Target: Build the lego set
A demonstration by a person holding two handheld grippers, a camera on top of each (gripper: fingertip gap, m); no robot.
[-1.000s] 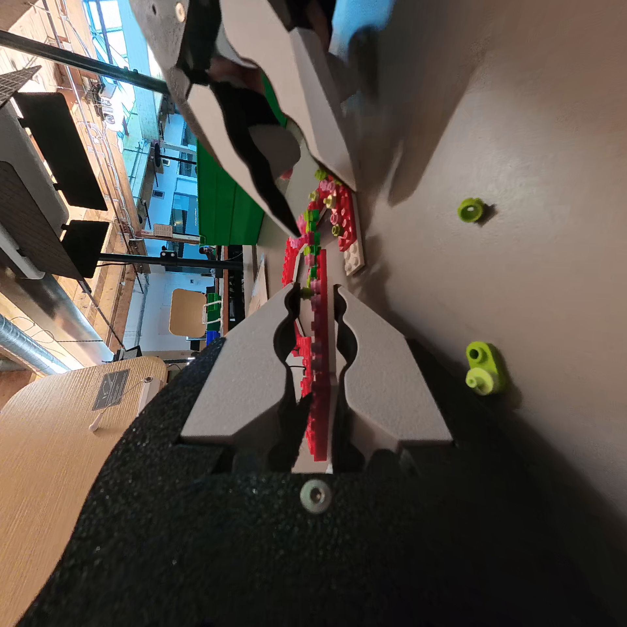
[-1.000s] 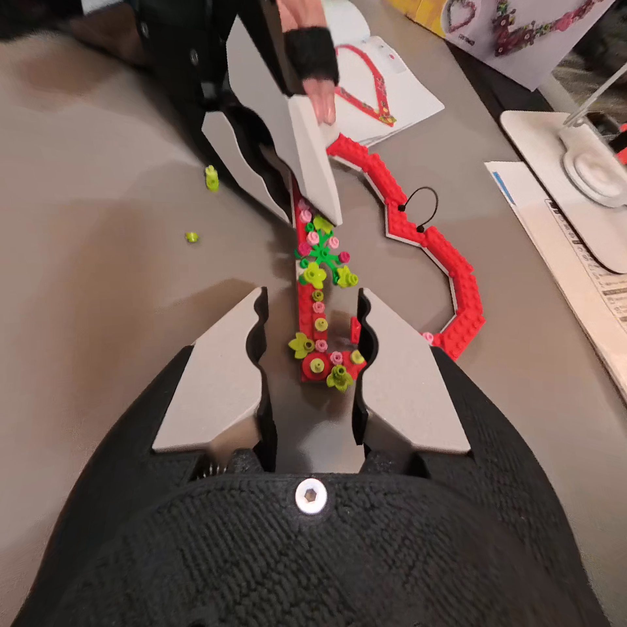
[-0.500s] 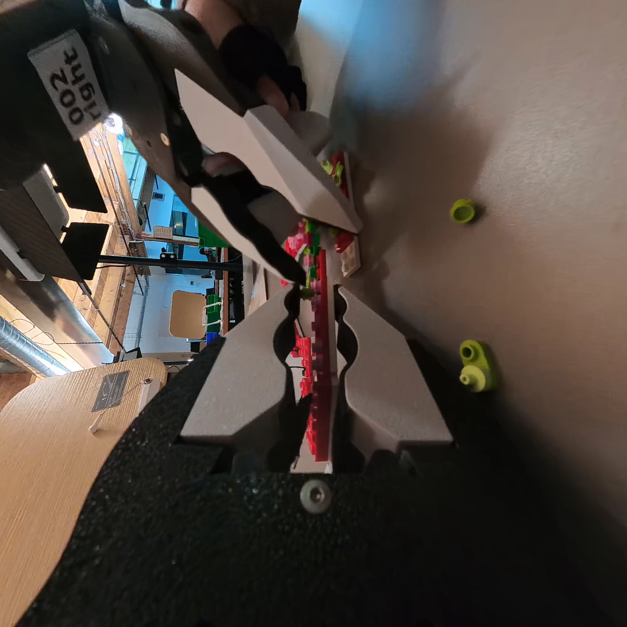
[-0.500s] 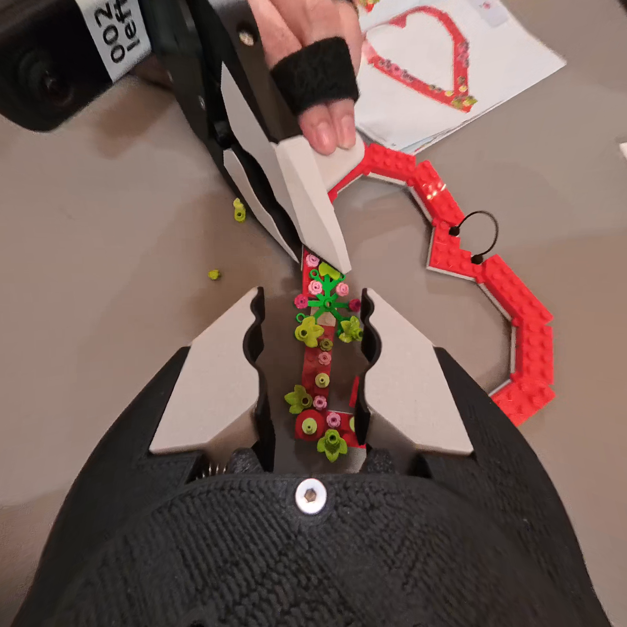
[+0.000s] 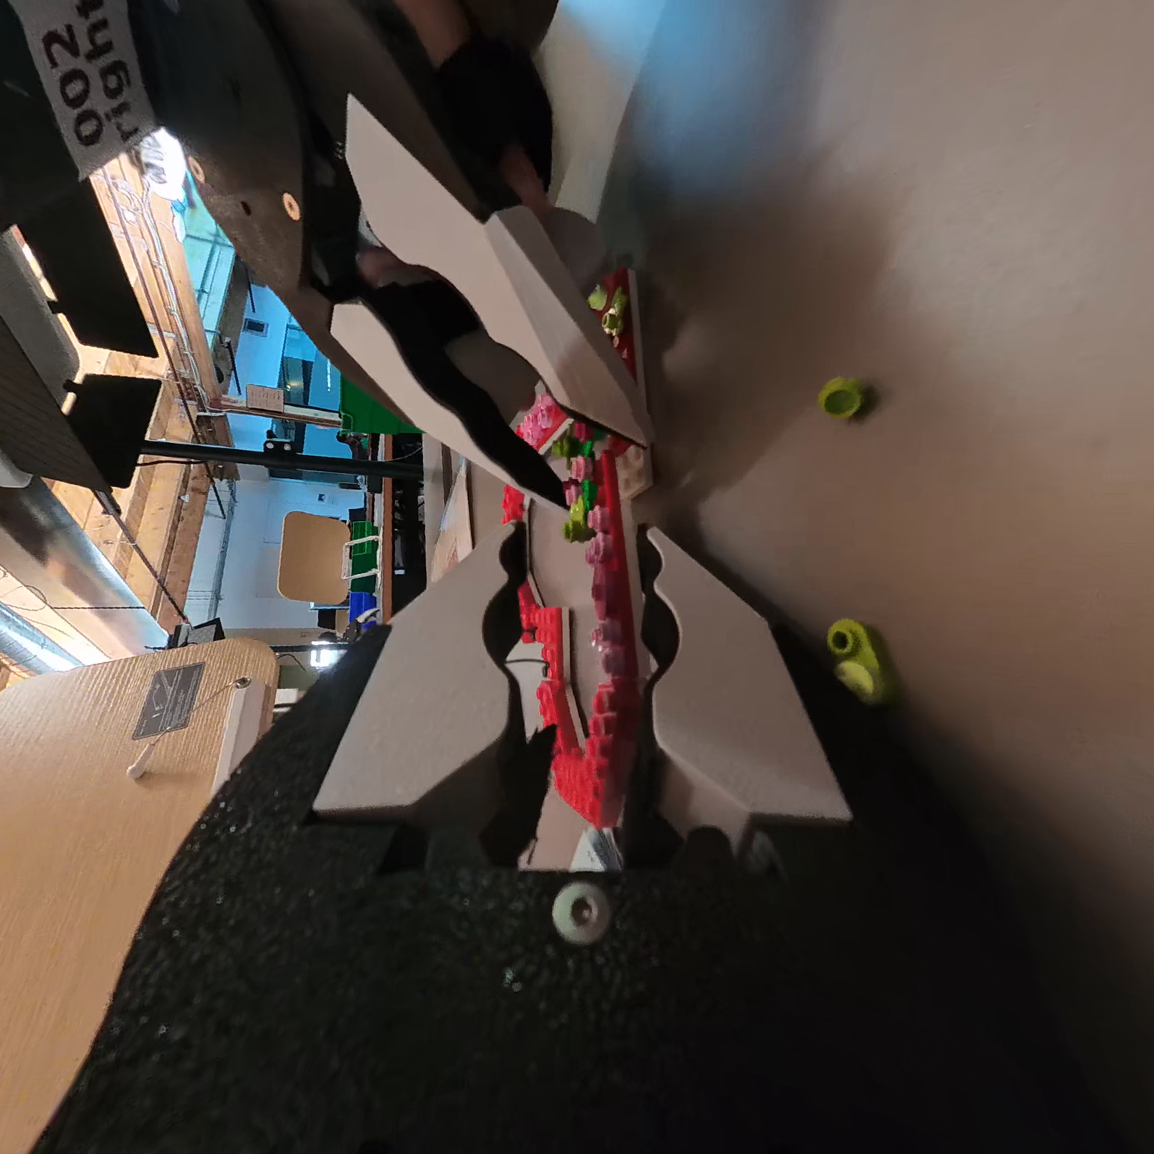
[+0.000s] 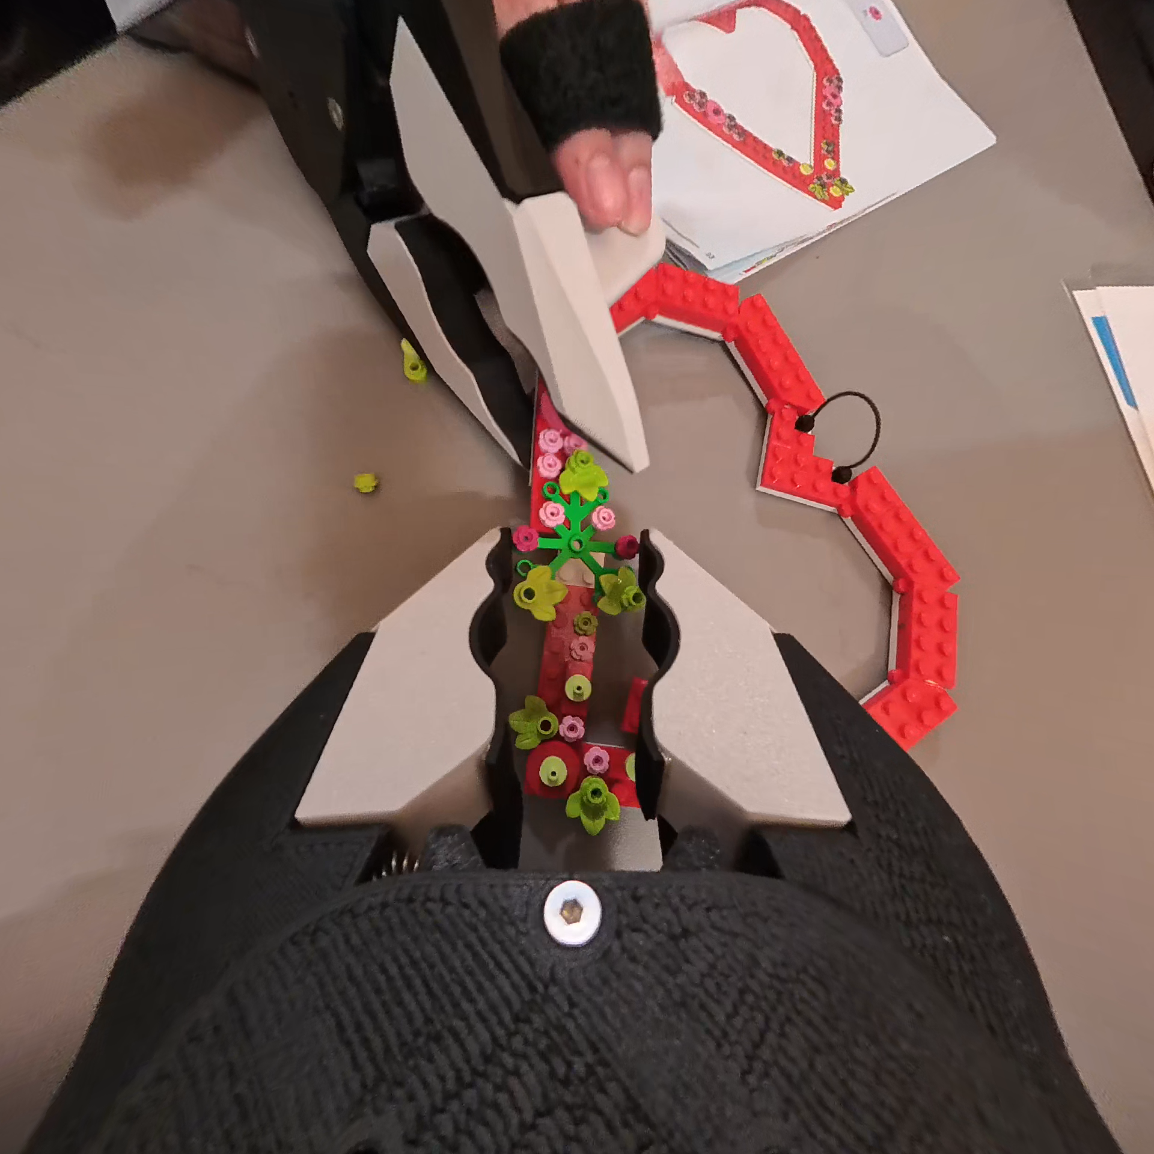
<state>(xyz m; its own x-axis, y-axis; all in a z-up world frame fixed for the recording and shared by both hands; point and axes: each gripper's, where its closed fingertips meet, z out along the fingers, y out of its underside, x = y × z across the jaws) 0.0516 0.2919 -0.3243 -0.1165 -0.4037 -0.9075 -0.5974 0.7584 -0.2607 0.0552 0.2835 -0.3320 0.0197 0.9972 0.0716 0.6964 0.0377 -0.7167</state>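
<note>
A red lego heart frame (image 6: 793, 387) lies on the grey table. Its left side (image 6: 574, 655) carries pink flowers, lime leaves and a green stem piece. My right gripper (image 6: 573, 540) straddles this flowered side, and its jaws touch the flowers on both sides. My left gripper (image 6: 577, 465) reaches in from the far end with its jaws apart around the same strip. In the left wrist view the strip (image 5: 615, 624) lies between my left gripper's (image 5: 584, 531) spread fingers, against the table-side one. The right gripper (image 5: 602, 468) shows beyond it.
Two loose lime pieces (image 6: 365, 482) (image 6: 413, 365) lie left of the strip, also in the left wrist view (image 5: 843, 396) (image 5: 858, 659). An open instruction booklet (image 6: 812, 125) lies at the back. White paper (image 6: 1118, 362) sits at the right edge. A black cord loop (image 6: 855, 412) hangs on the frame. Less than 4 cm separates the two grippers' tips.
My right gripper has slid forward along the flowered strip and its jaws have narrowed onto it. My left gripper's jaws, clamped on the strip before, have spread apart.
</note>
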